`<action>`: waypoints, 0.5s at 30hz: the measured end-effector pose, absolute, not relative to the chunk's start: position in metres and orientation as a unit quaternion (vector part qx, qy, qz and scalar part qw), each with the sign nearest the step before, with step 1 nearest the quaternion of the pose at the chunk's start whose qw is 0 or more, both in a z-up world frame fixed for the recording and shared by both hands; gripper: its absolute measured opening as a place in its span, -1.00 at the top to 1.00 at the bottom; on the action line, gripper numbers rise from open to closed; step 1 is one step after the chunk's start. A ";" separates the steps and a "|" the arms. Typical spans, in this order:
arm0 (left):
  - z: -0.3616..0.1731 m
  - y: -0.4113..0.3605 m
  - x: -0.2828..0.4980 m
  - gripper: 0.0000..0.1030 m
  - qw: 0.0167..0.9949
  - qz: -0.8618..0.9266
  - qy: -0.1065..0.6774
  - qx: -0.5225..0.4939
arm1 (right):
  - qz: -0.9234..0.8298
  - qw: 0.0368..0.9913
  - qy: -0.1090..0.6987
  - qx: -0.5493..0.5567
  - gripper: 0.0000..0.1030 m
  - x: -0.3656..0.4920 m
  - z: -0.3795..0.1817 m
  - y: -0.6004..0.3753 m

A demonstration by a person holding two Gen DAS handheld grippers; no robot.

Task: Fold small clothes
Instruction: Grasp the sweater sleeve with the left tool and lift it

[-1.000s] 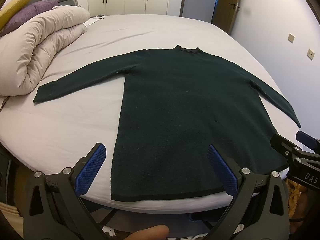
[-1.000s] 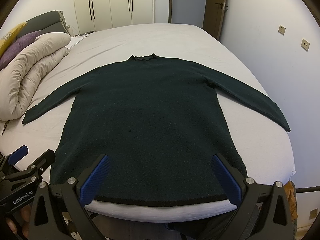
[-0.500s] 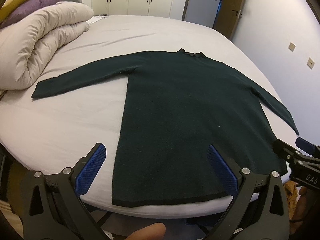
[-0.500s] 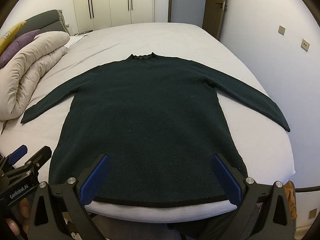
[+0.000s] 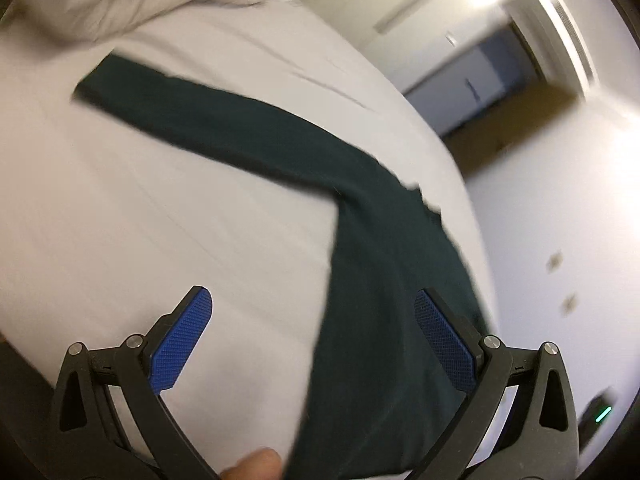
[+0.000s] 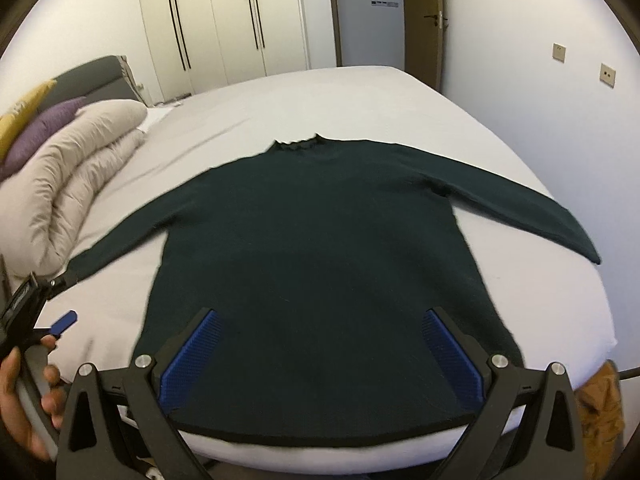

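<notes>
A dark green long-sleeved sweater lies flat on the white bed, collar far, hem at the near edge, both sleeves spread. My right gripper is open and empty, hovering over the hem. My left gripper is open and empty, tilted, over the bed beside the sweater's left side; the left sleeve stretches away ahead of it. The left gripper also shows in the right wrist view at the far left, near the left cuff. The left wrist view is blurred.
A rolled beige duvet with purple and yellow pillows lies at the left of the bed. White wardrobes and a door stand behind. A wall runs along the right side.
My left gripper has swung left and tilted, now facing the left sleeve instead of the hem. My right gripper has moved closer to the hem. Both stay open.
</notes>
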State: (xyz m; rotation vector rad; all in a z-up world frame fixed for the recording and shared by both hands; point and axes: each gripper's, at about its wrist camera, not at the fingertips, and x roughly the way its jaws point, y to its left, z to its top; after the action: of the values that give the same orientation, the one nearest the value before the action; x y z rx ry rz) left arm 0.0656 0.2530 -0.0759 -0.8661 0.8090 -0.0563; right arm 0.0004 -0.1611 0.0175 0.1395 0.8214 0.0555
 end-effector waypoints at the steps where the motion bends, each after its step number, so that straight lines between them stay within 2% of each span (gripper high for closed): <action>1: -0.085 0.277 0.070 -1.00 0.812 -0.024 0.367 -0.454 | 0.030 0.914 0.398 0.069 -1.00 0.002 0.017 -0.158; 4: -0.110 0.341 0.072 -1.00 0.768 0.015 0.302 -0.565 | 0.041 0.913 0.398 0.074 -1.00 0.011 0.015 -0.147; 8: -0.142 0.400 0.088 -1.00 0.721 0.055 0.266 -0.638 | 0.056 0.911 0.400 0.076 -1.00 0.024 0.012 -0.133; 15: -0.161 0.433 0.123 -0.99 0.694 0.084 0.237 -0.675 | 0.064 0.901 0.421 0.077 -1.00 0.050 0.000 -0.112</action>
State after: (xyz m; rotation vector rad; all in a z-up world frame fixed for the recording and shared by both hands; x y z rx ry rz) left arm 0.1233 0.4333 -0.1611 -1.5068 0.5300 0.1884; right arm 0.0502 -0.1117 -0.0005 0.1590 0.8714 0.1319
